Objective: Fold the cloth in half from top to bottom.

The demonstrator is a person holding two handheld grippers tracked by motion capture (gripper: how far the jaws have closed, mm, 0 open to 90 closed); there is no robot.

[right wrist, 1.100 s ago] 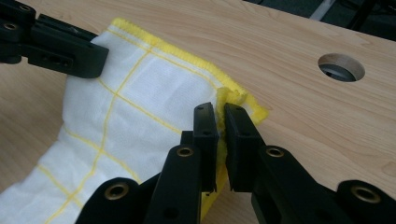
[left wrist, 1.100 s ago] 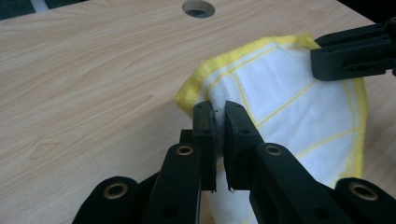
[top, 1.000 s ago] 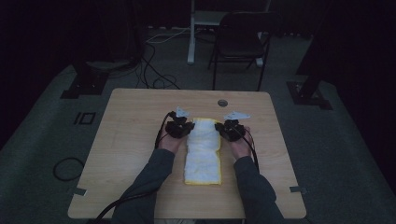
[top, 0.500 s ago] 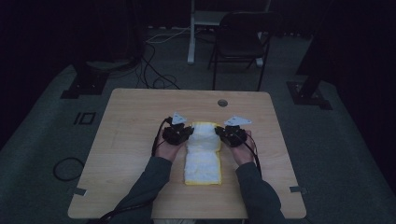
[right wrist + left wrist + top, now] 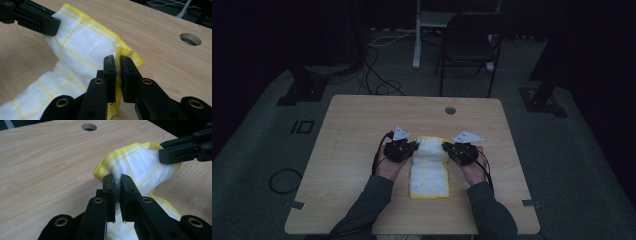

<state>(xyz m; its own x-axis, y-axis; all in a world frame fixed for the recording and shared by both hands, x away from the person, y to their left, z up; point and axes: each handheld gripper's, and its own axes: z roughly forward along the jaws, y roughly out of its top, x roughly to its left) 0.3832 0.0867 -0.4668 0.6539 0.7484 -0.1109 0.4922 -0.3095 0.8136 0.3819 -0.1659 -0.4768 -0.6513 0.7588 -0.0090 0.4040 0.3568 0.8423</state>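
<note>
A white cloth (image 5: 429,167) with yellow edging lies in the middle of the wooden table (image 5: 352,130), its far end lifted. The left gripper (image 5: 117,188) pinches one far corner, the right gripper (image 5: 118,65) the other, both clamped tight on fabric.

The light wooden worktop (image 5: 357,130) has a round hole (image 5: 450,110) near its far edge. Beyond it, on the grey floor (image 5: 257,150), stands a dark folding chair (image 5: 469,47) beside a pale post (image 5: 417,35), with black cables (image 5: 372,75) trailing past what may be stand feet (image 5: 299,92).
</note>
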